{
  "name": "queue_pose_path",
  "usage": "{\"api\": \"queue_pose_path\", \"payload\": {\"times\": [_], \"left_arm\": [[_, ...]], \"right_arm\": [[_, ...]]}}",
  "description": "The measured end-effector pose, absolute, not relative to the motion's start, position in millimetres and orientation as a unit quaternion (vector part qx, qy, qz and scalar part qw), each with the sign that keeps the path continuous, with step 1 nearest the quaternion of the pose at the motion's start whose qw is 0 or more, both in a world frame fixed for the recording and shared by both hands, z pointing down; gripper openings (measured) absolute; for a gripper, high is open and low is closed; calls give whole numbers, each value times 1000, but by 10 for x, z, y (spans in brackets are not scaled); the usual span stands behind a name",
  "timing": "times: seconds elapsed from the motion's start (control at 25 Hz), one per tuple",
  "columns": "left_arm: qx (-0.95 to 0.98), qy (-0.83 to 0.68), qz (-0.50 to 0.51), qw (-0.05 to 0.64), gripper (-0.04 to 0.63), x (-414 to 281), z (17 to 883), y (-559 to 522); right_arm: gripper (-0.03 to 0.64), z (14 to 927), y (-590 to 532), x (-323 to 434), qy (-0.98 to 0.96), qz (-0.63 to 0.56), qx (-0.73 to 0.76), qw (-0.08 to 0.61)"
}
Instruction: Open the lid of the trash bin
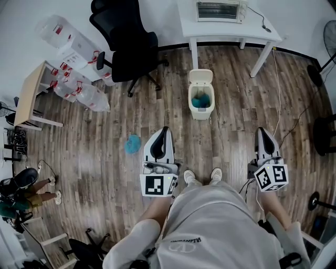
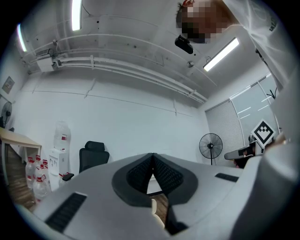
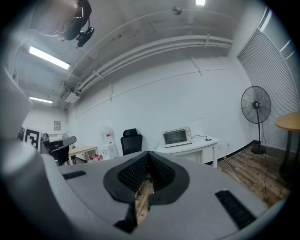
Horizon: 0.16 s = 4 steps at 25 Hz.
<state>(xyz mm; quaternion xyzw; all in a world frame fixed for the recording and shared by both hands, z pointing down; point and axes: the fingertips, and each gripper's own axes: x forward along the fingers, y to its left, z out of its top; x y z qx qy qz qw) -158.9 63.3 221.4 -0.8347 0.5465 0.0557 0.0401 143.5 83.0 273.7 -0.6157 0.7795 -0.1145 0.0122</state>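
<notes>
**Station status: both grippers closed, bin lid raised**

1. Far left, head view: a cluster of clear water bottles (image 1: 79,86) lies on the wood floor (image 1: 236,126) just beside a light wooden table (image 1: 32,92). A black office chair (image 1: 128,44) stands to their right, near the wall.

2. A small blue object (image 1: 133,143) lies on the floor, just to the left of the left gripper.

3. The left gripper (image 1: 163,134) is held low in front of the person, tips pointing forward, with its marker cube at the near end. In the left gripper view, its two dark ribbed jaws meet at the tips. Nothing sits between them.

4. The trash bin (image 1: 201,107) stands on the floor ahead of the person, between the lines of the two grippers and well apart from both. It sits just in front of the white desk (image 1: 231,29). Its lid (image 1: 201,77) is raised at the far rim, and blue material shows inside the open bin.

5. A toaster oven (image 1: 220,9) rests on the desk.

6. The right gripper (image 1: 262,134) is held level with the left one. In the right gripper view, its jaws are pressed together at the tips, with nothing held.

7. Far right, right gripper view: a standing fan (image 3: 256,105) is near the blinds.
</notes>
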Motion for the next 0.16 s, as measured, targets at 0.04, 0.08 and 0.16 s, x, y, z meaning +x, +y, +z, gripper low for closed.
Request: {"api": "queue_pose_path", "payload": {"times": [0.04,0.08,0.16], "left_arm": [[-835,546,56,40,-3,-1584,2217,636],[-835,546,56,39,-3,-1581,2220,639],[-835,546,56,37,-3,-1575,2225,644]], "right_arm": [[15,2745,832,1442,779,-116,-616,12],[15,2753,836,1450,779,-117,-616,13],[15,2765,846,1465,778,-120,-617,14]]}}
